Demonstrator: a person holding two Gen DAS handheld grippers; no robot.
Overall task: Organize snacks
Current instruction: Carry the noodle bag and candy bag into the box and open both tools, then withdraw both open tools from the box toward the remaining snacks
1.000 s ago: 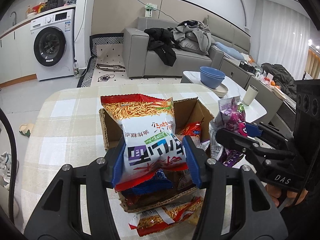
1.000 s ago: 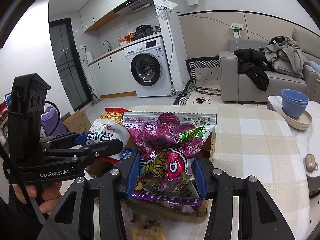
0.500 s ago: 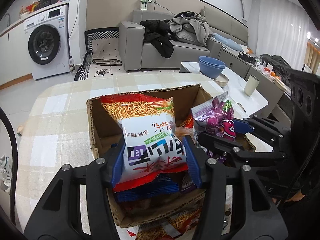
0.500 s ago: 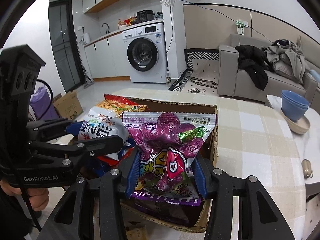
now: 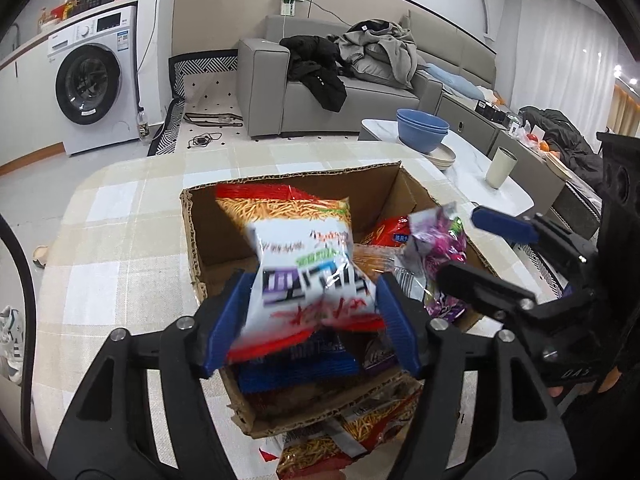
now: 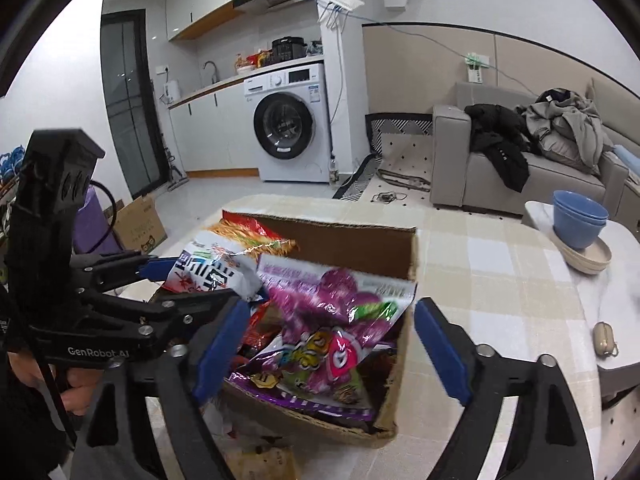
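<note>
Hovering over the cardboard box (image 5: 192,236) at the tabletop's middle, the white chip bag (image 5: 308,276), light, puffy and slippery, is flanked by the spread left gripper (image 5: 310,326), best pinched at its sealed edge; the right gripper (image 6: 332,350) is spread around the purple bag (image 6: 324,332) lying in the box.

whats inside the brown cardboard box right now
The brown cardboard box holds a purple snack bag, red packets and a blue packet. The box floor is covered.
</note>
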